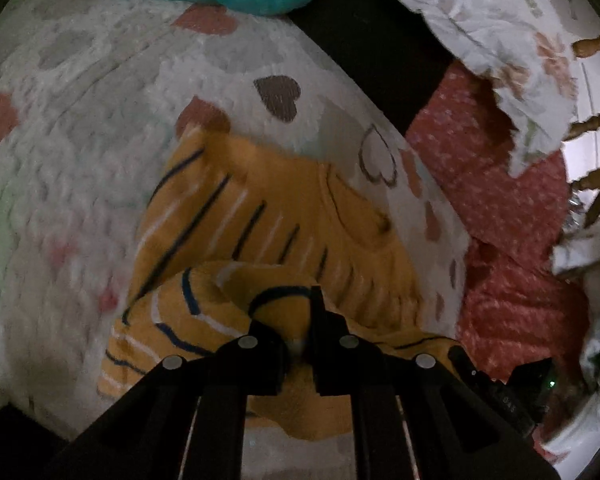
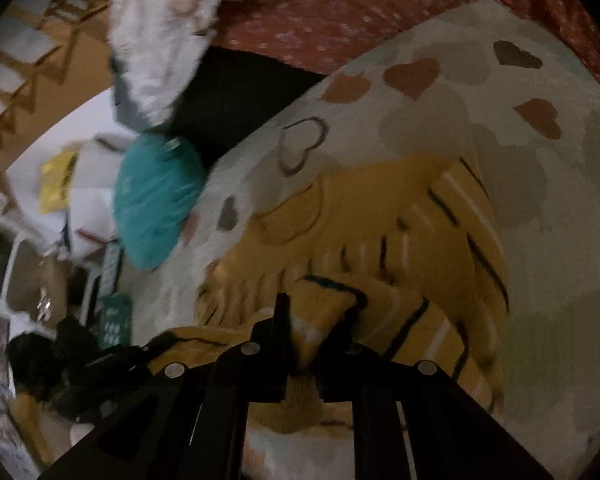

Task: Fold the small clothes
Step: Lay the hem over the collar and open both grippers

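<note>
Both claws, left (image 1: 300,312) and right (image 2: 312,320), pinched on yellow top (image 1: 268,208); carry hem level to neckline, edges aligned

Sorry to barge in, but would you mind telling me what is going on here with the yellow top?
A person is folding a small yellow striped top on a heart-patterned blanket, holding a gripper in each hand. The left gripper and the right gripper are each shut on a pinched bit of the top's near edge, which is lifted and curling over the rest of the garment lying flat. A teal cushion sits at the blanket's edge, untouched.
</note>
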